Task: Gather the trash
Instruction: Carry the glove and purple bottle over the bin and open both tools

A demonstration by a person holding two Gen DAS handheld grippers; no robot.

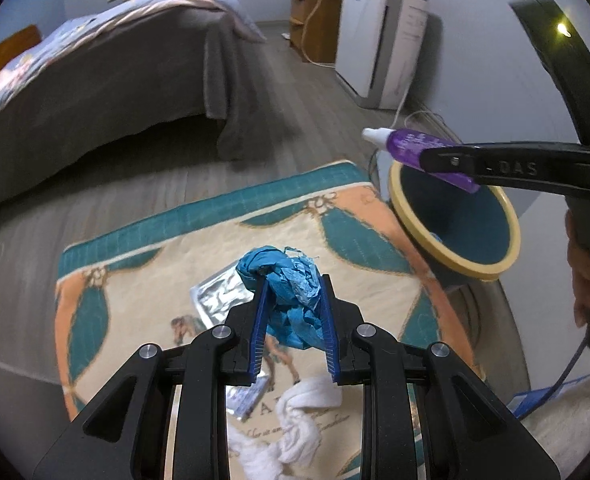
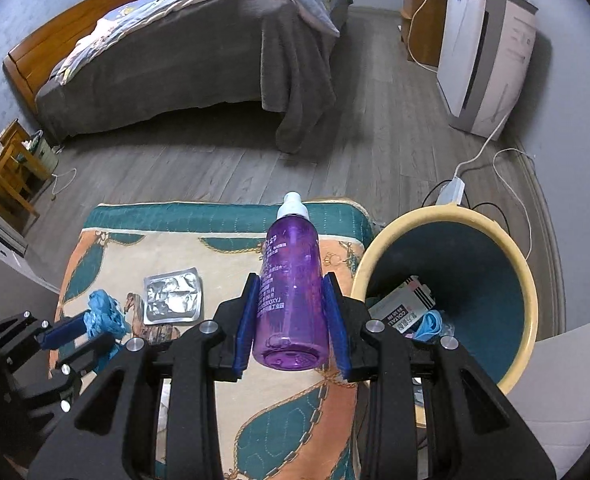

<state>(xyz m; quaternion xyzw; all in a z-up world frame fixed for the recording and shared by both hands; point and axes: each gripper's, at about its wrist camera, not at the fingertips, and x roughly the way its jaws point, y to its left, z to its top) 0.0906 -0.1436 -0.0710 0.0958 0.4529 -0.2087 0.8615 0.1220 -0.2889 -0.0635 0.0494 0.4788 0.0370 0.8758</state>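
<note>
My left gripper is shut on a crumpled blue paper ball above the patterned mat; the ball also shows in the right wrist view. My right gripper is shut on a purple bottle with a white cap, held over the mat's right edge, beside the yellow-rimmed bin. In the left wrist view the bottle hangs over the bin. A silver foil wrapper lies flat on the mat, and a white crumpled tissue lies under my left gripper.
The bin holds a small carton and blue scraps. A bed stands beyond the mat. A white appliance and a power strip with cables are at the right wall. A small printed packet lies on the mat.
</note>
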